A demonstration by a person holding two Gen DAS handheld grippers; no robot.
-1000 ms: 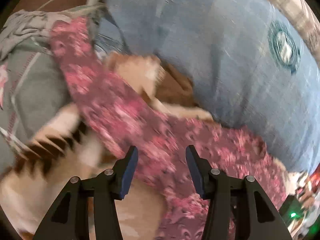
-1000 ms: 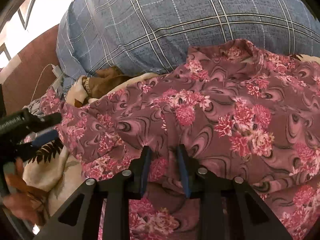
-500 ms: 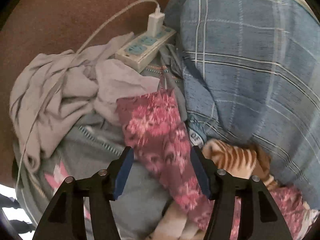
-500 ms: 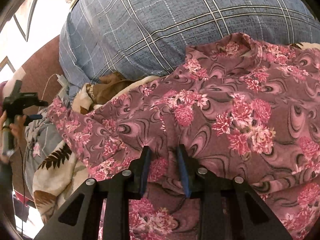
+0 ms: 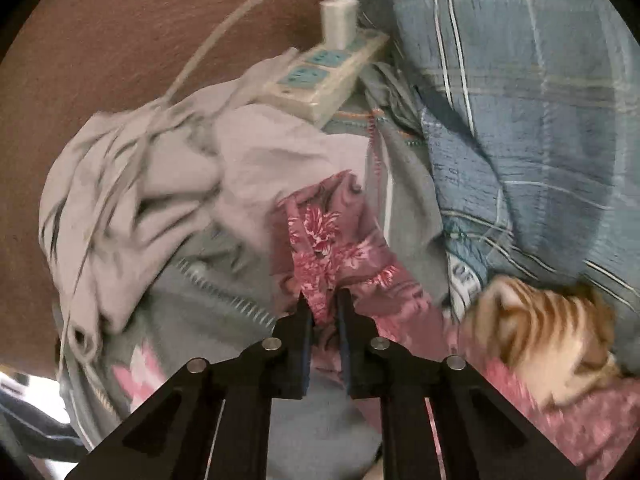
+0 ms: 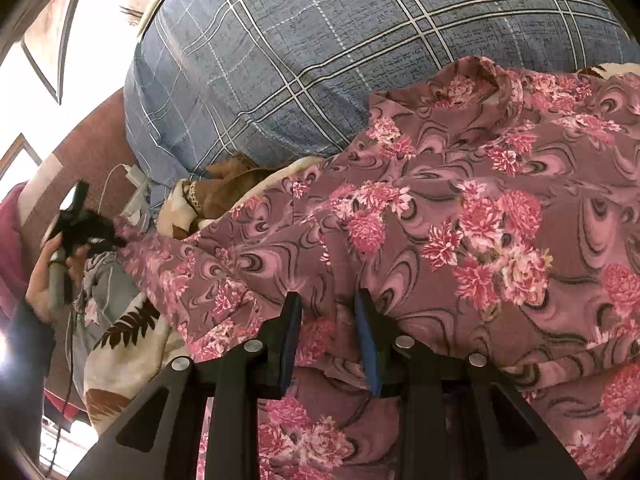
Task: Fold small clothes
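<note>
A maroon garment with pink flowers [image 6: 460, 220] lies spread over the bed against a blue plaid pillow [image 6: 320, 60]. My right gripper [image 6: 326, 300] is shut on a bunched fold of it near the lower edge. Its far left end [image 5: 320, 232] stretches out as a narrow strip. In the left wrist view my left gripper [image 5: 323, 302] has its jaws closing, with that strip pinched between the pads. The right wrist view shows the left gripper [image 6: 116, 238] at the far left, held in a hand [image 6: 44, 280].
A white power strip [image 5: 332, 76] with a plugged charger [image 5: 338, 20] and its cable lies beyond the strip, on crumpled grey clothes [image 5: 160, 184]. A brown wall [image 5: 120, 40] stands behind. A leaf-print blanket [image 6: 128, 332] and a striped brown cloth [image 5: 540, 328] lie under the garment.
My left gripper swung from over the garment's middle to its far end beside the grey clothes, then went from wide open to pinching that end. The right gripper kept its hold.
</note>
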